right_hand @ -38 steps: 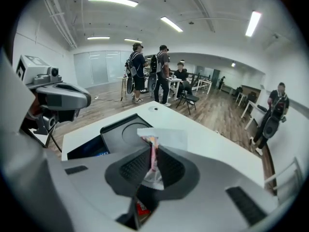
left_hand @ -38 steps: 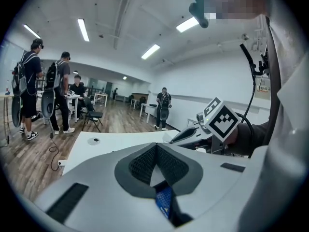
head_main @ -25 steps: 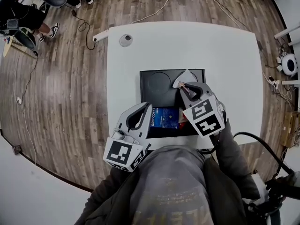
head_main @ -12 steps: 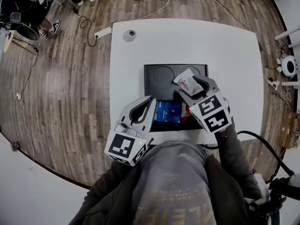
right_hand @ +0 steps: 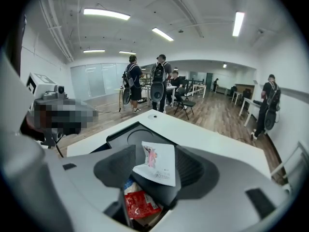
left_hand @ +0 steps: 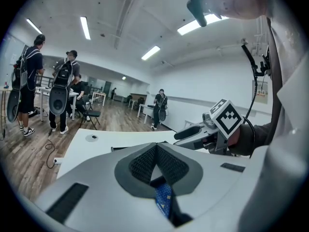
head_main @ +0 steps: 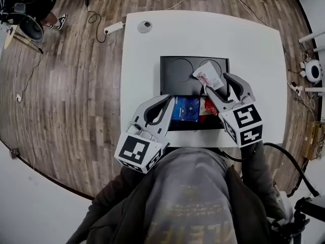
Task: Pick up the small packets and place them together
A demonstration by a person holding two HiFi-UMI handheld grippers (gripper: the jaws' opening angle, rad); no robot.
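The right gripper [head_main: 217, 83] has let go of the white packet [head_main: 208, 75]. Its jaws have just been opening and now stand wide apart, squeezing nothing. The white packet lies on the black tray [head_main: 175, 67], just past the jaw tips. A blue packet [head_main: 186, 109] and a red packet [head_main: 209, 105] lie side by side at the tray's near end. The left gripper [head_main: 168, 98] has its jaws together and holds nothing.

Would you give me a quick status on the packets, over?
Left gripper shut, empty. Right gripper jaws just opened, white packet loose between them on black tray. Blue packet and red packet in tray too. Nothing in the way.
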